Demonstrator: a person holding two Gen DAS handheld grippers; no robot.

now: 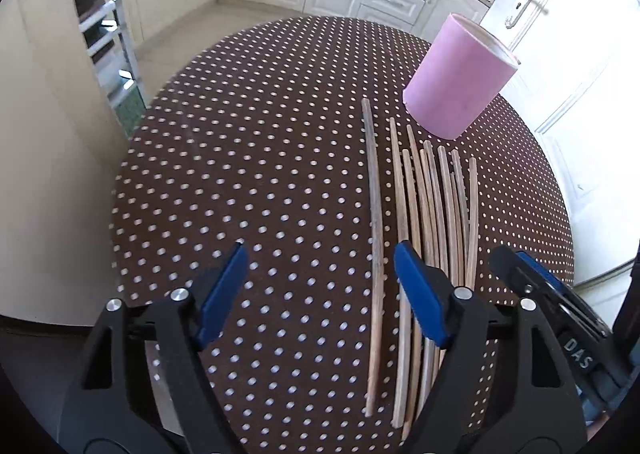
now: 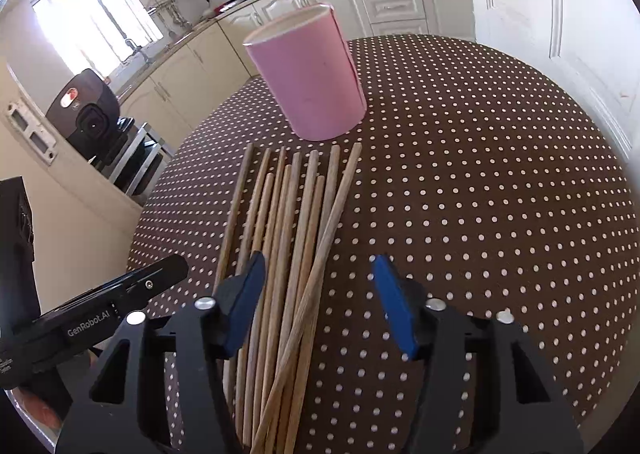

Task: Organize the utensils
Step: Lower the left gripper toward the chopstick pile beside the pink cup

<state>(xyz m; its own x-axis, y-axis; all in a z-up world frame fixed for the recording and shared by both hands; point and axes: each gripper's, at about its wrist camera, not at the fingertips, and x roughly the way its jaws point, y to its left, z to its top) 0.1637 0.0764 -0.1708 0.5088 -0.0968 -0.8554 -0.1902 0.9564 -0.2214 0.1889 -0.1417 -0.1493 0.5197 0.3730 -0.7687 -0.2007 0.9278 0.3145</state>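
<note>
We hold both tools open: the left tool [image 1: 320, 294] straddles the darker lone wooden chopstick [image 1: 375, 254], the right tool [image 2: 318, 306] the pale wooden chopstick bundle [image 2: 288, 238] lying on the brown polka-dot tabletop [image 2: 480, 194] near the pink cylindrical holder [image 2: 308, 70]. Closing on crossed sticks could scatter them.

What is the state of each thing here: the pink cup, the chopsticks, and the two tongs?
Pink cup: upright on the table, beyond the chopsticks.
Chopsticks: lying flat, side by side, one crossing the others.
Left tongs: open, one chopstick between the pads, not pressed.
Right tongs: open above the chopsticks.
</note>
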